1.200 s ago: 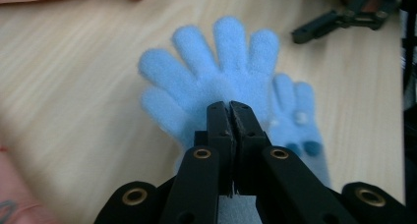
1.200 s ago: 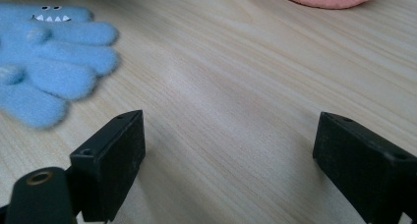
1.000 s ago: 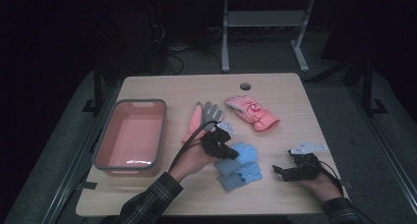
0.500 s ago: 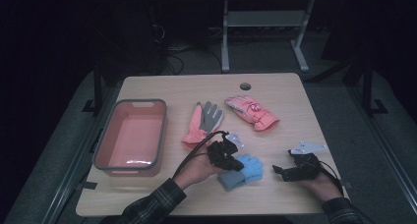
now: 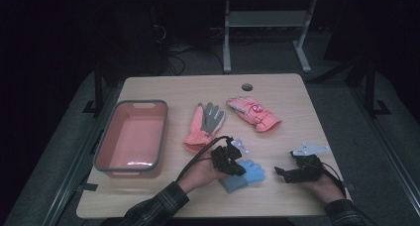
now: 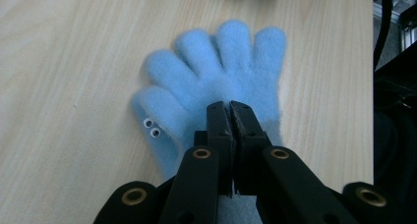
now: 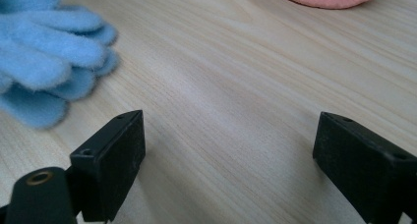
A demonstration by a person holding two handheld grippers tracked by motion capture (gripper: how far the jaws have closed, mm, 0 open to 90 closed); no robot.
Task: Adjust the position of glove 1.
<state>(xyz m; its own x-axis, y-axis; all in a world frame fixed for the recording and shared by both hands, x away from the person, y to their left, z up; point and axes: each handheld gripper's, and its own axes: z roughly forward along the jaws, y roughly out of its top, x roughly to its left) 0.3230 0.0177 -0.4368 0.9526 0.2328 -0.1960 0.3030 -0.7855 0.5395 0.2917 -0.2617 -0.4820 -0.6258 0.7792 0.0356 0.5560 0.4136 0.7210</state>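
Wooden table (image 5: 163, 89), pale top, stood in a dark room with a metal stand on the floor behind it.

Item 1: pink tub (image 5: 130, 138), left part of the table, lying open.

Item 2: coral and grey glove (image 5: 204, 124), flat near the table's middle, just beyond the left gripper.

Item 3: left gripper (image 6: 230, 108), jaws brought together, tips over the palm of the blue glove; whether they pinched its fleece could not be told.

Item 4: blue glove (image 6: 216, 81), fleece, two small googly eyes on its thumb, lying flat near the front edge between the two grippers.

Item 5: pink padded glove (image 5: 253, 113), toward the far side, right of the middle.

Item 6: right gripper (image 7: 228, 140), jaws wide apart, nothing between them, low over bare wood, near the blue glove's fingertips.
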